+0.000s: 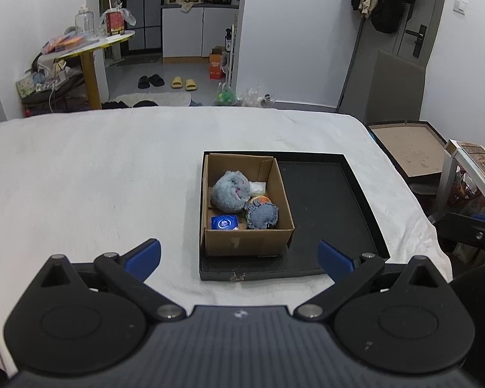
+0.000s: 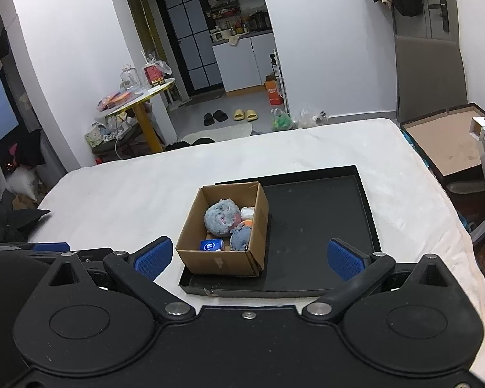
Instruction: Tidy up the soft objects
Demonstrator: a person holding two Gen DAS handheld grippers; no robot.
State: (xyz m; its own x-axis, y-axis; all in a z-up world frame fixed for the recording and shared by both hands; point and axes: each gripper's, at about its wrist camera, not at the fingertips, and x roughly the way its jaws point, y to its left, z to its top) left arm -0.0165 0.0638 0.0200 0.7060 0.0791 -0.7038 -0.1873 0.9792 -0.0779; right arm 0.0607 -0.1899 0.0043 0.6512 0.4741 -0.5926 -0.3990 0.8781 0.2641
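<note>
1. The left tongs are nearest, spread wide with nothing between the blue pads; they hang above the white bed.
2. The right tongs are also wide apart and hold nothing, just on the near side of the black tray.
3. The black tray lies on the bed, and the cardboard box stands in its left part; the right part of the tray is bare.
4. Inside the box, a small blue packet lies at the near left.
5. Beside it, at the near right, is a small grey-blue fluffy toy.
6. Farther in is a bigger grey fluffy toy, with something white in the far right corner.
</note>
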